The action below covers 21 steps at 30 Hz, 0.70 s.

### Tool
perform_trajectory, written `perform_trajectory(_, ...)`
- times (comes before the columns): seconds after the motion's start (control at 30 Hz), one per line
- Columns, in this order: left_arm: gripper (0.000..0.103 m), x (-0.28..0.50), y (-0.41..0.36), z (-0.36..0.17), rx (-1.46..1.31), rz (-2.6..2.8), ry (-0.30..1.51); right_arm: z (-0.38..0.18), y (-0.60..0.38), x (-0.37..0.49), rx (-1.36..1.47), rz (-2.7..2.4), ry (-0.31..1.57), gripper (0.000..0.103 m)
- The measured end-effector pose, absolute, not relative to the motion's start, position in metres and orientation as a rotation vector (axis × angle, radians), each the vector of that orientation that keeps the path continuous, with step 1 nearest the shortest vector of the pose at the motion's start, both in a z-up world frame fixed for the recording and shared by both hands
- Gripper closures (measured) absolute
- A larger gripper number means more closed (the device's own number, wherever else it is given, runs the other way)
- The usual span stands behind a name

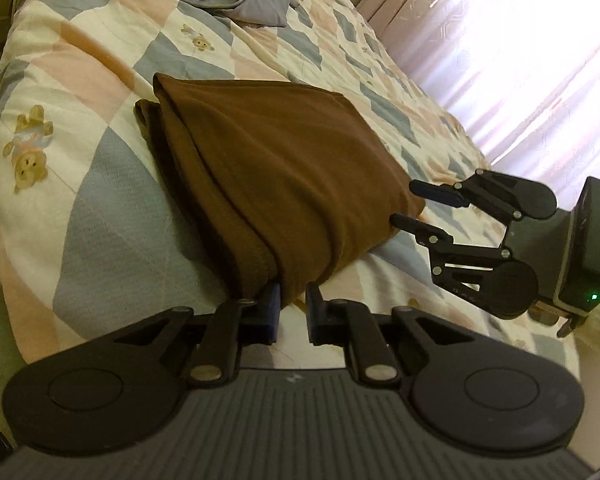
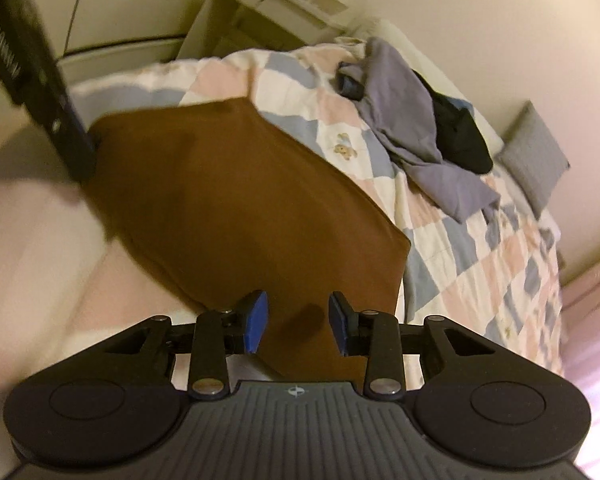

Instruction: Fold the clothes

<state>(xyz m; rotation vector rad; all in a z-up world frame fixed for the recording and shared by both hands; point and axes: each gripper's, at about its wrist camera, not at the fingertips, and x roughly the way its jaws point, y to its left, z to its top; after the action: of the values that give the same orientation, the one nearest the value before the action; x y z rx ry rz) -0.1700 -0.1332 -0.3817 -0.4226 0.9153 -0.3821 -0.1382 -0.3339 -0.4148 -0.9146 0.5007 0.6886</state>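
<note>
My left tool [image 1: 291,312] stands a little open, and the near edge of the folded brown cloth [image 1: 284,168] hangs between its blue pads without a firm grip. My right tool [image 2: 298,322] is wide open over the cloth's other corner, holding nothing. The cloth lies on the checked quilt [image 1: 100,184] of the bed; beyond it lies a grey garment [image 2: 412,120].

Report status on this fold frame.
Left gripper and right gripper open at folded brown cloth. Grey-blue crumpled garment lies apart on quilt.
</note>
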Motion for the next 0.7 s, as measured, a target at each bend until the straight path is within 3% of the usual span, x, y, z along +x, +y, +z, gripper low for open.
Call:
perform_trajectory(0.33,0.093,-0.160,-0.136,-0.391,-0.444,-0.446,0.918,-0.427,-0.343,-0.120,-0.860,0.697,0.546,0.057)
perform_trajectory(0.37,0.093,-0.160,-0.140,-0.391,-0.418,-0.464,0.918,-0.427,-0.342,-0.119,-0.861,0.697,0.548,0.057)
perform_trajectory(0.4,0.103,-0.160,-0.144,-0.391,-0.391,-0.481,0.917,-0.427,-0.342,-0.119,-0.865,0.697,0.548,0.057)
perform_trajectory(0.7,0.103,-0.162,-0.139,-0.374,-0.071,-0.573,0.901,-0.423,-0.348,-0.107,-0.787,0.709,0.608,0.050)
